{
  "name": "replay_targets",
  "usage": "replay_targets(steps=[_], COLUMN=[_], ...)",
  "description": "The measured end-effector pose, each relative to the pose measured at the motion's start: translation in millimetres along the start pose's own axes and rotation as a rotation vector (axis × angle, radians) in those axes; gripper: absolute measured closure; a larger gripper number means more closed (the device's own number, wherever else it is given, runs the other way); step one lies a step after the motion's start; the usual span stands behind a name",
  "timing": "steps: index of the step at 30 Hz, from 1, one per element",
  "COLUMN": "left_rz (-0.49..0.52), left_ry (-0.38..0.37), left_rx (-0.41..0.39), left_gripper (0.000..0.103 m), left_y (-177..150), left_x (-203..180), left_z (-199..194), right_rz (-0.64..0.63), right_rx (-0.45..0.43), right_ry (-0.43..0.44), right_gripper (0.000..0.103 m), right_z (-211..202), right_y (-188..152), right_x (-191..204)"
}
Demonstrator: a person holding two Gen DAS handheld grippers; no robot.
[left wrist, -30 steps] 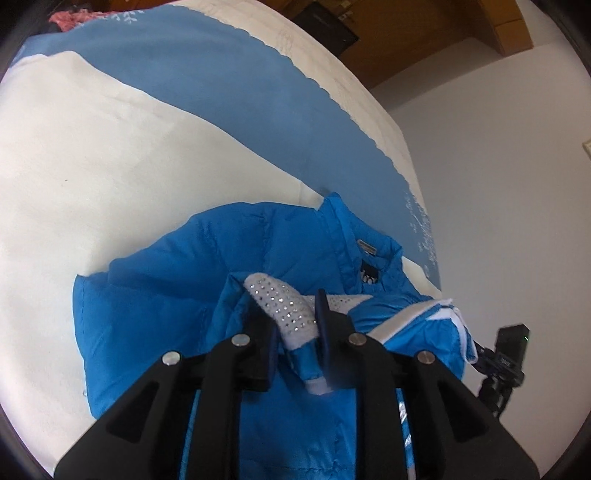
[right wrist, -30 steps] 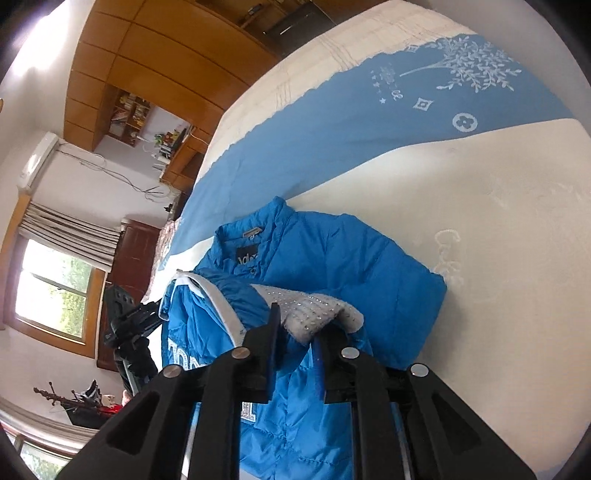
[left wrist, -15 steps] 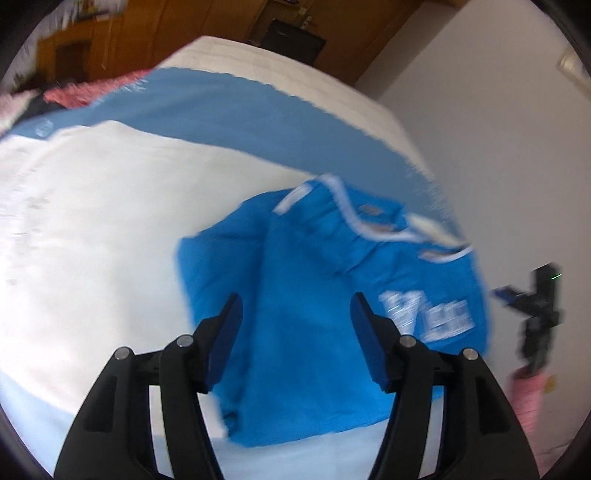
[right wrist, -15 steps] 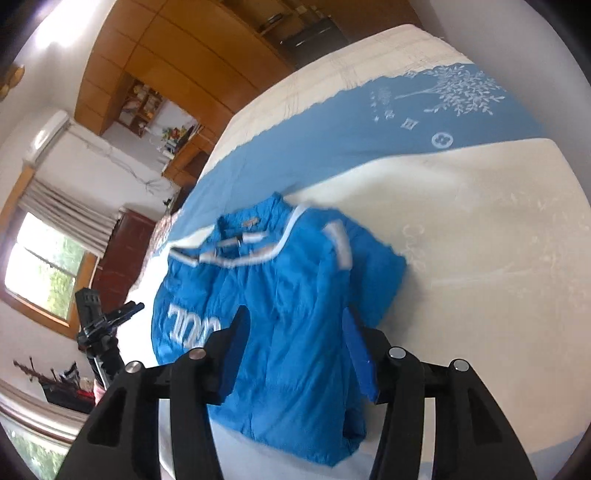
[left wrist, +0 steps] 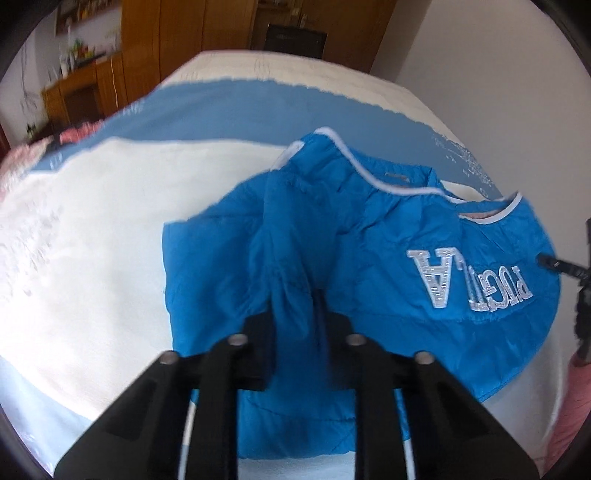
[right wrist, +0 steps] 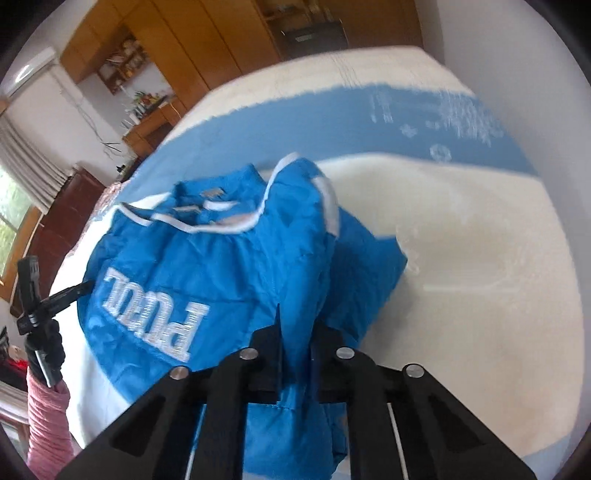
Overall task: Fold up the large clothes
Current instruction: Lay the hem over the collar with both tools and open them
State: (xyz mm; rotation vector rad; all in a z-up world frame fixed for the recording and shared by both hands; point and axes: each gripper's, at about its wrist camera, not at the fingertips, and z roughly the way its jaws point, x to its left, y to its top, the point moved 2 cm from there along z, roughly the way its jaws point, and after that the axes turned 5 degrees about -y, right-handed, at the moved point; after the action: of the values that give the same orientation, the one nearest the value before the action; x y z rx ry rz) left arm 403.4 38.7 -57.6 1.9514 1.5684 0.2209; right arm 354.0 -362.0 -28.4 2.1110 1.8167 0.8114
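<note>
A bright blue padded jacket [left wrist: 369, 266] with white piping and silver lettering lies on the bed, and it also shows in the right wrist view [right wrist: 207, 266]. My left gripper [left wrist: 295, 325] is shut on a fold of the jacket's blue fabric near its lower edge. My right gripper [right wrist: 295, 339] is likewise shut on a bunched fold of the jacket. Both hold the fabric lifted a little above the bed.
The bed [left wrist: 92, 221] has a cream cover with a wide blue band [right wrist: 314, 122]. Wooden wardrobes [left wrist: 192, 33] stand behind it. A white wall [left wrist: 491, 66] runs along one side. A tripod with a camera [right wrist: 33, 295] stands beside the bed.
Both grippers let go of the grey-white cuff, opened over the flattened jacket, then came down and shut on folds of blue fabric. The jacket's lettered side now faces up.
</note>
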Motion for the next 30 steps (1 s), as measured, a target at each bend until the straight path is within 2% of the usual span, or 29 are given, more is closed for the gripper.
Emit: replay_targets(steps=[5,9,11,14,17,20,25,27,30], left_rz=[-0.014,-0.022,-0.044,-0.121,-0.131,-0.126,-0.208,-0.254,-0.257], left_ry=[0.020,0.045,0.067,0.086,0.075,0.061,0.025,-0.004,-0.005], left_rx=[-0.146,-0.225,-0.194,-0.069,-0.035,-0.029,0.013,-0.012,-0.090], left_gripper=[0.096,0.096,0.096,0.094,0.085,0.085,0.082,0.078,0.075], left_y=[17,39,46,39,24,18,27,29,30], left_x=[-8,-7,-3,21,35,41,49,52,48], left_z=[-29,-30,-13,28,45,50,44,24,-12], right_rz=[0.034,0.108,0.159,0.220,0.250,0.269,0.214,0.180,0.112], right_rx=[-0.095,-0.099,-0.061,0.032,0.081,0.081,0.071,0.035,-0.029], right_ry=[0.043,0.063,0.072,0.067,0.087,0.120,0.029,-0.037,-0.102], right_gripper=[0.096,0.096,0.096,0.096,0.093,0.091,0.086,0.079,0.078], right_z=[-27,-9,14,60,92,104,86,63,26], right_y=[26,50,57,58,49,43,45,45,43], right_x=[4,-6,-19,-37,-49,-54,-44,-43,-32])
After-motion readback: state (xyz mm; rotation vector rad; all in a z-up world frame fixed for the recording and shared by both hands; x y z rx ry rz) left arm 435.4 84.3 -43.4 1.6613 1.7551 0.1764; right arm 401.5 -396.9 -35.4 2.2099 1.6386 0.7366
